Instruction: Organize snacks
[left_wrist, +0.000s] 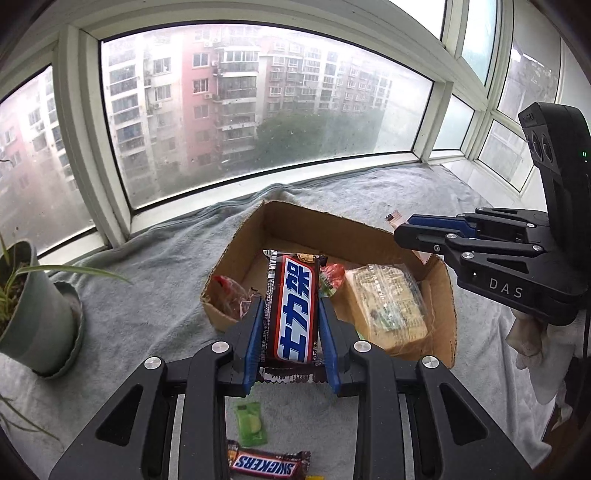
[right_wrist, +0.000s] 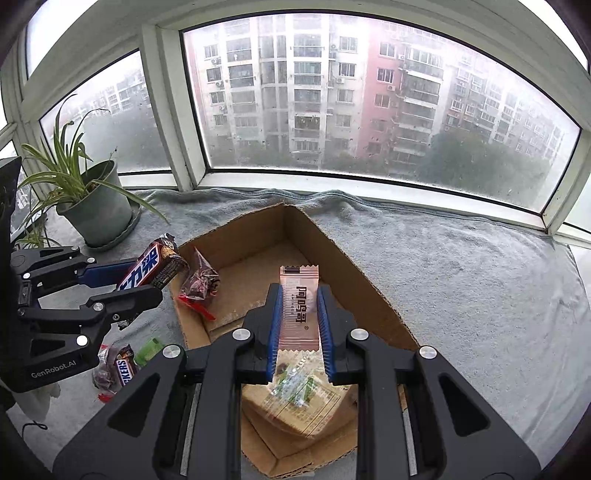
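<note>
My left gripper (left_wrist: 291, 306) is shut on a brown Snickers bar (left_wrist: 293, 314) and holds it above the near left edge of a cardboard box (left_wrist: 258, 229). In the right wrist view the left gripper (right_wrist: 147, 280) holds that bar (right_wrist: 151, 266) beside the box (right_wrist: 332, 243). My right gripper (right_wrist: 299, 295) is shut on a pink clear-wrapped snack (right_wrist: 299, 306) over the box; it also shows in the left wrist view (left_wrist: 402, 229). Inside the box lie a wrapped cake (left_wrist: 388, 306) and red-wrapped sweets (right_wrist: 197, 284).
A grey towel (left_wrist: 155, 266) covers the sill below the windows. A potted plant (right_wrist: 92, 206) stands at the left. On the towel near the left gripper lie a second Snickers bar (left_wrist: 266, 463), a green packet (left_wrist: 251, 424) and a red sweet (right_wrist: 103, 373).
</note>
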